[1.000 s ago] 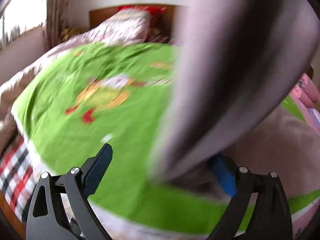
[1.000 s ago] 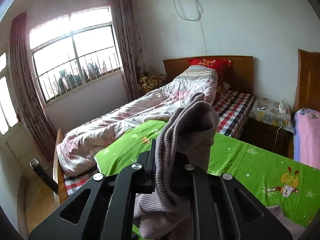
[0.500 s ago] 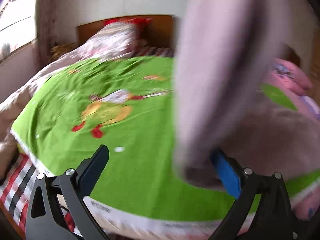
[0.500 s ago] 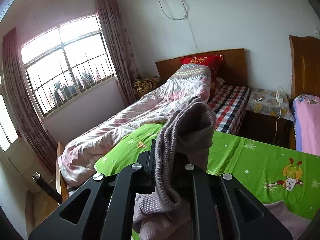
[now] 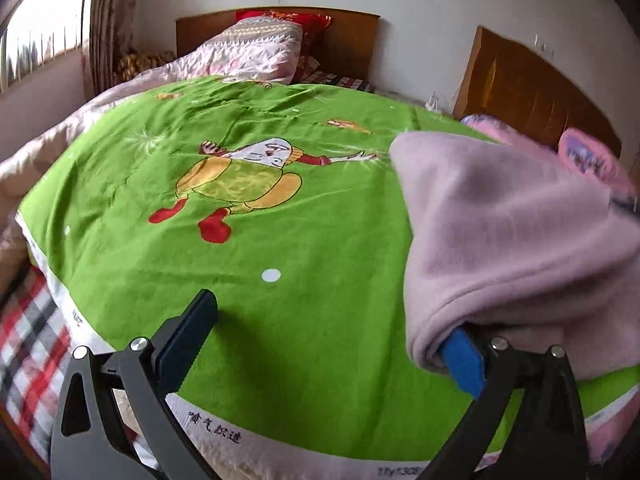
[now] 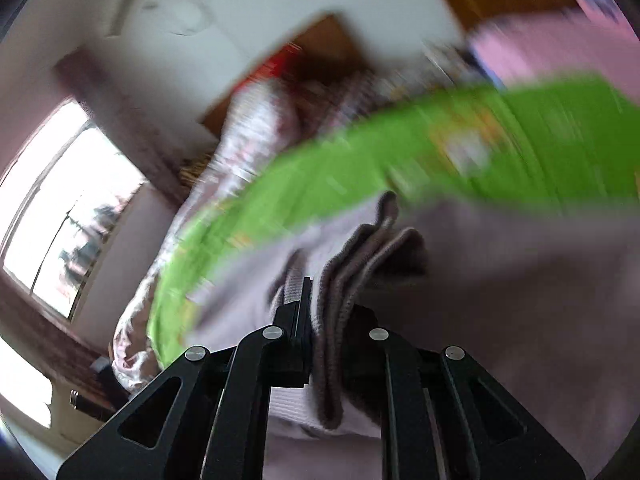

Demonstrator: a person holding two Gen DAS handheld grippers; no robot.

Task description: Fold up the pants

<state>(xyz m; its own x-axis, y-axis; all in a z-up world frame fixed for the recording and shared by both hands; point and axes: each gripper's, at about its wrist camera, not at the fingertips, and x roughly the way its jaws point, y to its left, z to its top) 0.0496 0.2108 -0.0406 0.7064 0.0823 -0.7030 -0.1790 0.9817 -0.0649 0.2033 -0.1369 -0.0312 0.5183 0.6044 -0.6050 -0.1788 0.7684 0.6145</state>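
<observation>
The pants (image 5: pixel 508 232) are pale mauve fleece, lying bunched on the right side of the green bed sheet (image 5: pixel 280 216). My left gripper (image 5: pixel 332 328) is open wide just above the sheet; the pants drape over its right blue finger (image 5: pixel 460 356) and nothing is between the jaws. My right gripper (image 6: pixel 332 308) is shut on the ribbed cuff of the pants (image 6: pixel 360 264), tilted down toward the rest of the pants (image 6: pixel 520 300) on the sheet (image 6: pixel 440 160). The right wrist view is motion-blurred.
A second bed with a pink floral quilt (image 5: pixel 248 52) and wooden headboard (image 5: pixel 352 40) stands behind. Pink pillows (image 5: pixel 592 160) lie at the far right by another headboard (image 5: pixel 532 92). A checkered sheet (image 5: pixel 28 336) shows at the left. A window (image 6: pixel 60 216) is on the left wall.
The pants have come down from hanging in the air onto the sheet. My right gripper has swung down and tilted with the cuff still held. My left gripper stays open.
</observation>
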